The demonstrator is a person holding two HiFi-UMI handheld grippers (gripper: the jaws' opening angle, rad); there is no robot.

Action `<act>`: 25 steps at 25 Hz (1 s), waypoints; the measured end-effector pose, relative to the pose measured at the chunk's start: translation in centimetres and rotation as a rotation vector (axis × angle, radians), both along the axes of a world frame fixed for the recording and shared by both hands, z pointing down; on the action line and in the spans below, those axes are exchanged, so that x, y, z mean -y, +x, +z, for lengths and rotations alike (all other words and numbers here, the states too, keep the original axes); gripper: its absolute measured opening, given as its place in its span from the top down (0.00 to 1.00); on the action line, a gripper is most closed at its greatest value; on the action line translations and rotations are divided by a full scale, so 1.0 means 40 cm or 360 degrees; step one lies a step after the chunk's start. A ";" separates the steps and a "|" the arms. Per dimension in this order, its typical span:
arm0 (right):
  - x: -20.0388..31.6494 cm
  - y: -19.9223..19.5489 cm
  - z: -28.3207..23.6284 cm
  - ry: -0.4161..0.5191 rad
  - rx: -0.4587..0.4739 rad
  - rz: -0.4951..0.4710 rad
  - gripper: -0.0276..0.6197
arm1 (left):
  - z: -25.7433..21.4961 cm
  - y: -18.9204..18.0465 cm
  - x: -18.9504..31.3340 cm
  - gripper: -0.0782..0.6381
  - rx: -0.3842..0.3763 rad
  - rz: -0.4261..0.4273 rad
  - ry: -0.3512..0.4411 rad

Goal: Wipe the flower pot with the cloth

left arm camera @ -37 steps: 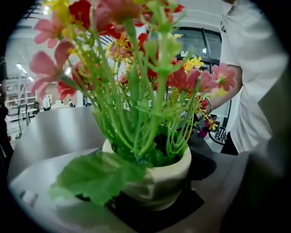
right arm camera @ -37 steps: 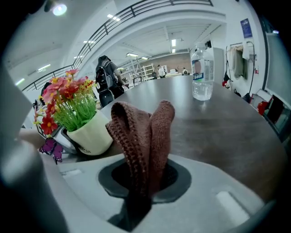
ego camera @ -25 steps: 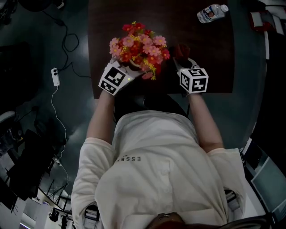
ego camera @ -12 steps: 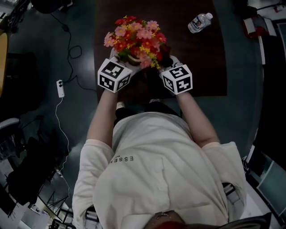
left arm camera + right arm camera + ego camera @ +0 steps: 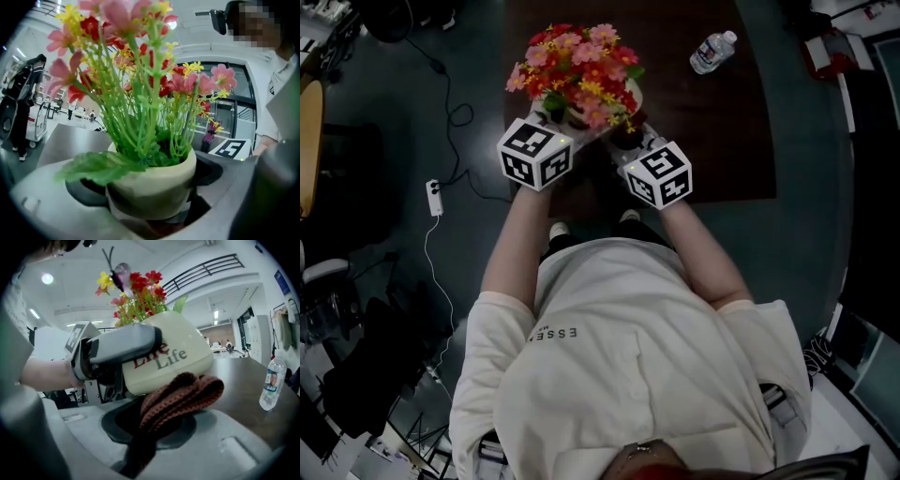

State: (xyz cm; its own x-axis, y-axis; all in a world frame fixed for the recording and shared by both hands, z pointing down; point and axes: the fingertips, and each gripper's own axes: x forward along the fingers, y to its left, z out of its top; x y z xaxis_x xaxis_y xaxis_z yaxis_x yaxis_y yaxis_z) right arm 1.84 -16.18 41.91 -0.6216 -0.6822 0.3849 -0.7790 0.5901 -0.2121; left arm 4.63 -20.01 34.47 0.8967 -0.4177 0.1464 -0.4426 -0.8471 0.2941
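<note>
1. Here, the left tongs [image 5: 151,199] are clamped on the cream round flower pot [image 5: 157,178], one jaw against each side of its wall. The pot is over the near left part of the dark brown wooden table [image 5: 712,141].
2. The right tongs [image 5: 152,432] grip a brown knitted cloth [image 5: 183,397], and its folded bulge presses against the pot's lower side.
3. A clear plastic water bottle [image 5: 711,52] stands near the far right corner of the table, well apart from the pot.
4. On the floor left of the table lies a white power strip [image 5: 435,198] with cables running from it.
5. In the head view the bunch of pink, red and yellow flowers [image 5: 577,66] covers the pot and the tips of both tongs.
6. Only the right gripper view shows the word "Life" printed on the pot, with a grey jaw of the left tongs lying across the pot's wall.
7. Only the left gripper view shows the green stems and a broad green leaf [image 5: 96,166] drooping over the rim.
8. No view shows whether the pot's base touches the table. The cloth's lower end drops out of sight between the jaws of the right tongs.
</note>
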 end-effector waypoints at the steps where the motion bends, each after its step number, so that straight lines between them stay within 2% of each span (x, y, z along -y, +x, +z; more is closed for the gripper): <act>1: -0.002 -0.014 -0.009 0.0017 0.0005 -0.0007 0.88 | -0.013 -0.004 -0.002 0.13 -0.0021 0.0005 0.0011; 6: -0.025 -0.065 -0.027 0.0089 -0.0036 -0.0090 0.88 | -0.047 -0.017 -0.008 0.12 -0.0040 0.0030 0.0047; 10: -0.046 -0.078 -0.013 0.0084 -0.0043 -0.0143 0.88 | -0.063 -0.017 -0.018 0.12 -0.0051 0.0055 0.0060; 12: -0.038 -0.050 -0.008 0.0062 -0.0031 -0.0073 0.88 | -0.080 -0.020 -0.029 0.12 -0.0066 0.0079 0.0068; 15: -0.004 0.026 -0.017 0.0041 -0.0004 0.0121 0.88 | -0.102 -0.029 -0.049 0.12 -0.0069 0.0125 0.0077; 18: 0.027 0.088 -0.056 0.0098 -0.0002 0.0251 0.88 | -0.113 -0.035 -0.072 0.12 -0.0068 0.0180 0.0090; 20: 0.034 0.101 -0.089 0.0169 -0.0014 0.0263 0.88 | -0.115 -0.034 -0.089 0.12 -0.0064 0.0223 0.0109; 25: 0.026 0.063 -0.141 0.0329 -0.0041 0.0165 0.88 | -0.127 -0.037 -0.116 0.12 -0.0103 0.0304 0.0113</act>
State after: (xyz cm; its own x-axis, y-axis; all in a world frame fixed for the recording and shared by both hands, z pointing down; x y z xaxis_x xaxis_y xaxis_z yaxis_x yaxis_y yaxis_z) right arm 4.38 -17.24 36.25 -0.5357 -0.8081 0.2450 -0.8414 0.5353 -0.0744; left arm 3.17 -15.36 29.40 0.9671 -0.2466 0.0625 -0.2544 -0.9333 0.2533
